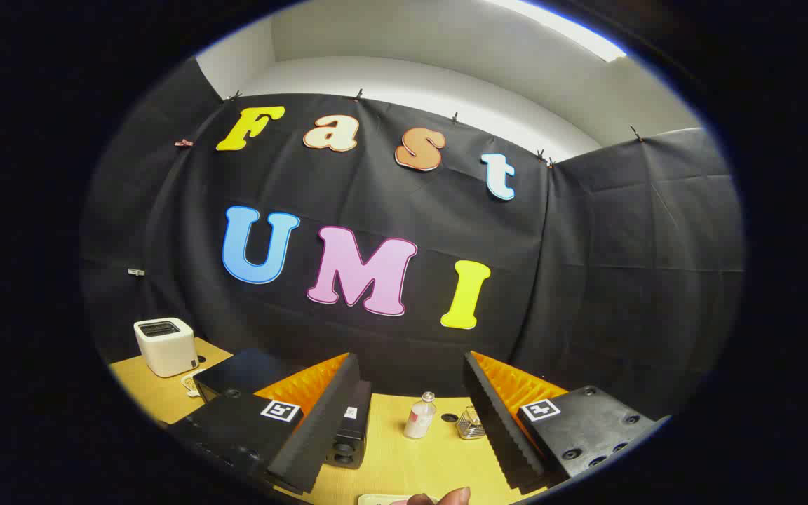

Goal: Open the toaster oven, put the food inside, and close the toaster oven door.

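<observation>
- Two fingers of the gripper [411,449] stand wide apart above a yellow wooden table [390,463]; nothing is held between them
- Black toaster oven [246,375] sits beside and behind the left finger, partly hidden by it; its door state cannot be told
- Between the fingers, further off: a small clear bottle [420,415] upright; just beside it a little wire basket [470,423]
- White boxy appliance [164,345] at the table's far left corner
- Fingertips of a person's hand [439,498] show below the gripper, touching a pale plate [376,499]

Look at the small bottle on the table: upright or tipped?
Upright: the small bottle stands cap-up on the table, between the open gripper fingers.
</observation>
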The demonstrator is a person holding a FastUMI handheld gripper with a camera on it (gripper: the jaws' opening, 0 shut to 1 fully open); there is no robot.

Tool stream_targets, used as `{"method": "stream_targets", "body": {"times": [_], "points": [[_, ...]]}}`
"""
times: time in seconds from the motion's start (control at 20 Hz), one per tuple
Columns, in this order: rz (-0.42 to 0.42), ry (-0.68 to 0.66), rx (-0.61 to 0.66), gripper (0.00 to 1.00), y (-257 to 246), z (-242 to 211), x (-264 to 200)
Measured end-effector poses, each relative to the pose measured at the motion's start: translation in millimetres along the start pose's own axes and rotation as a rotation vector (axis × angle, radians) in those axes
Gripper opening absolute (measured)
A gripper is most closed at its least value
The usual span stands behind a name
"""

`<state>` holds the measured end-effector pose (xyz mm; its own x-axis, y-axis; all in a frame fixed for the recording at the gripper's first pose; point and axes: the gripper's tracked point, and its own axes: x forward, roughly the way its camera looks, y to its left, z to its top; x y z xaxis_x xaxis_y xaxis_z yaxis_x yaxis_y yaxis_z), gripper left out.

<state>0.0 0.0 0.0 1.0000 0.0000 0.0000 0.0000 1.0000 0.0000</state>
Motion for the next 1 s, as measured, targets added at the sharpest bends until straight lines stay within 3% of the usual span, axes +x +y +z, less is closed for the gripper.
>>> {"method": "stream_targets", "body": {"times": [1.0], "points": [[0.02, 0.016, 0.026, 0.98, 17.1, -9.7, -9.6]]}}
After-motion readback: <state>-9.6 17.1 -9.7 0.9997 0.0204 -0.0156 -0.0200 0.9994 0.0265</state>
